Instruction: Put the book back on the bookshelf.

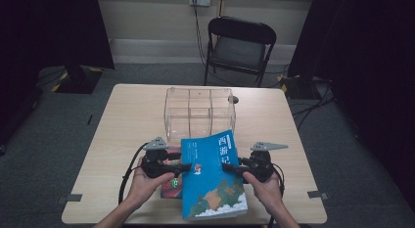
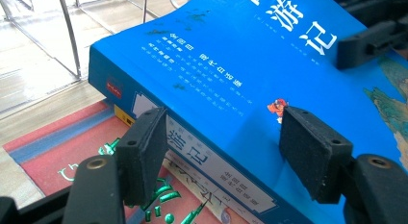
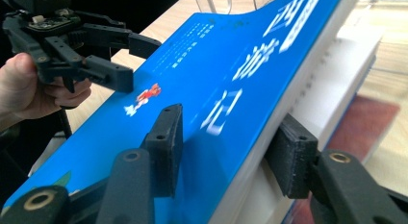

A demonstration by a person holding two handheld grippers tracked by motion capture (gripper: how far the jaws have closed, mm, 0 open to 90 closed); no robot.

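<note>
The left tongs [image 2: 223,152] clasp the spine edge of a blue book [image 2: 240,65], which lies over a red book [image 2: 72,152]; clear rack [image 2: 67,36] at eleven o'clock.

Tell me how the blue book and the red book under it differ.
The blue book is lifted at an angle, clamped by the left gripper and right gripper; the red book lies flat on the table. Blue shows white characters, red shows green lettering. Both are paperbacks.

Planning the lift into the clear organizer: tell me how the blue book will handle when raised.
The blue book looks thick, so probably heavy for its size. Its cover edge curves near the top, suggesting a soft cover that may sag unless held from both sides. The glossy cover could slip between the pads.
</note>
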